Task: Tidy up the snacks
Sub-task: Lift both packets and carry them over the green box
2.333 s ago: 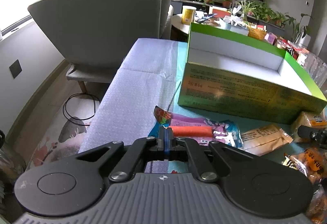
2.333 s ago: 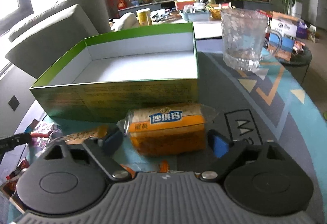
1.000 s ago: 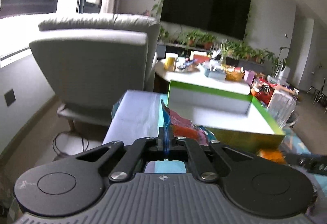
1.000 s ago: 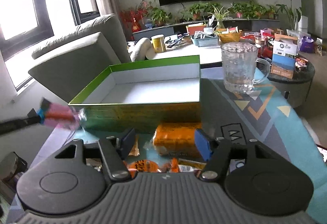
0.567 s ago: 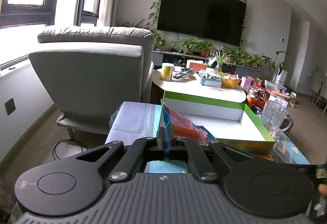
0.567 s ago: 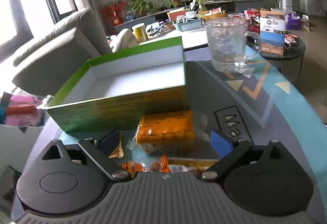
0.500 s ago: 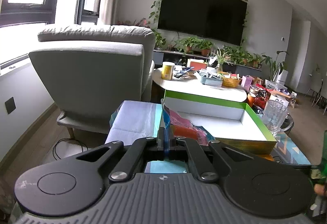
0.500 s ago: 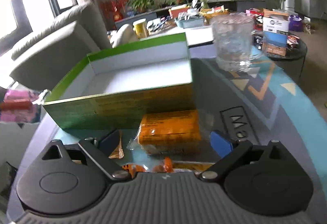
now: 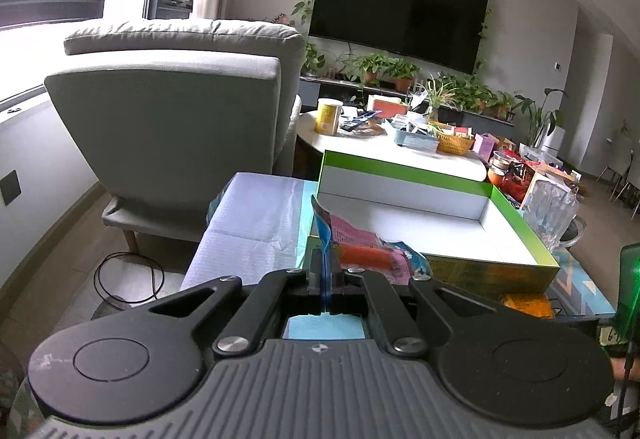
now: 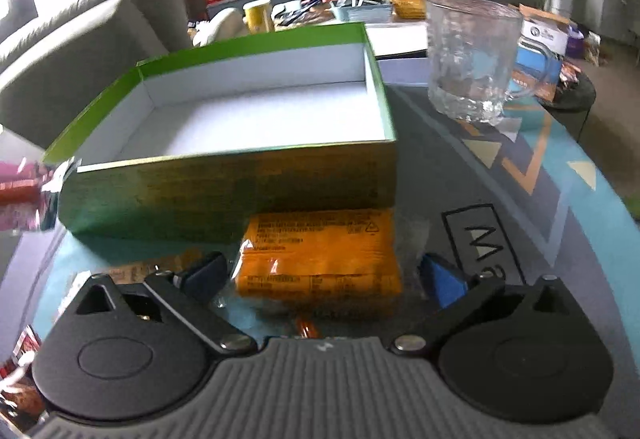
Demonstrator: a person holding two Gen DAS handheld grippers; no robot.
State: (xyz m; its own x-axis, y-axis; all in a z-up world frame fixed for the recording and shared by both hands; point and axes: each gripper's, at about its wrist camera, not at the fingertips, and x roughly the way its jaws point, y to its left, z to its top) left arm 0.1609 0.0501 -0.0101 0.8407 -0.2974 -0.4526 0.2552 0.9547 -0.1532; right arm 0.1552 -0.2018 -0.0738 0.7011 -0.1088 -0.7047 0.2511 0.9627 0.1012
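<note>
**Two snacks, one box ahead**

Left gripper (image 9: 325,271) pinches the pink snack packet (image 9: 366,253) by its edge, just short of the green box (image 10: 224,179). Right gripper (image 10: 320,277) stands part-open astride the orange snack pack (image 10: 320,255), long axis crosswise, box directly beyond.

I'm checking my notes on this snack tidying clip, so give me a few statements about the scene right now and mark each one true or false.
1. The left gripper is shut on the pink snack packet. True.
2. The green box already holds several snacks. False: its white inside is bare.
3. The orange snack pack lies between the right gripper's open fingers. True.
4. The glass mug stands inside the box. False: it stands on the table beside the box.
5. The orange pack lies on the table in front of the box. True.
</note>
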